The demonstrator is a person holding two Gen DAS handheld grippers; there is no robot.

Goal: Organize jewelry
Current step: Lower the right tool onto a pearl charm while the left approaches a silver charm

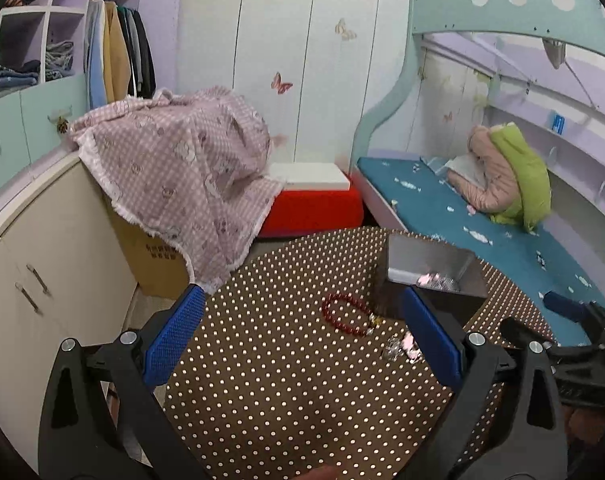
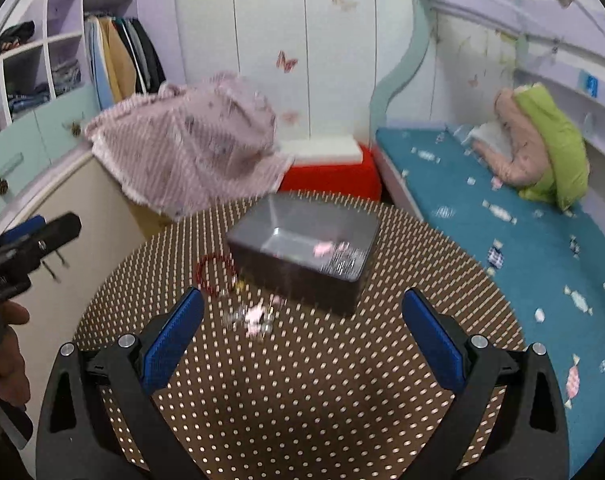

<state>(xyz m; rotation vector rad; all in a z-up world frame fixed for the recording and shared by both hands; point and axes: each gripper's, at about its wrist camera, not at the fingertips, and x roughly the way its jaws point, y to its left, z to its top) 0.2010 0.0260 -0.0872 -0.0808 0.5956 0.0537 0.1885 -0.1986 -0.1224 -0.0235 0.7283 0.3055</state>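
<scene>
A grey open box [image 1: 430, 276] [image 2: 302, 248] stands on the round brown polka-dot table [image 1: 286, 392] [image 2: 302, 392], with a pink and clear piece of jewelry [image 1: 436, 280] [image 2: 334, 256] inside. A red bead bracelet [image 1: 348, 314] [image 2: 214, 274] lies left of the box. A clear and pink jewelry piece [image 1: 400, 346] [image 2: 254, 314] lies in front of the box. My left gripper [image 1: 302, 328] is open and empty above the table, near the bracelet. My right gripper [image 2: 302, 328] is open and empty, short of the box. The right wrist view is blurred.
A pink checked cloth [image 1: 182, 168] covers a cardboard box [image 1: 150, 256] left of the table. A red stool with a white box [image 1: 314, 196] stands behind. A blue mattress [image 1: 482, 232] with a pink and green jacket [image 1: 510, 176] lies to the right. A cream cabinet [image 1: 46, 264] stands left.
</scene>
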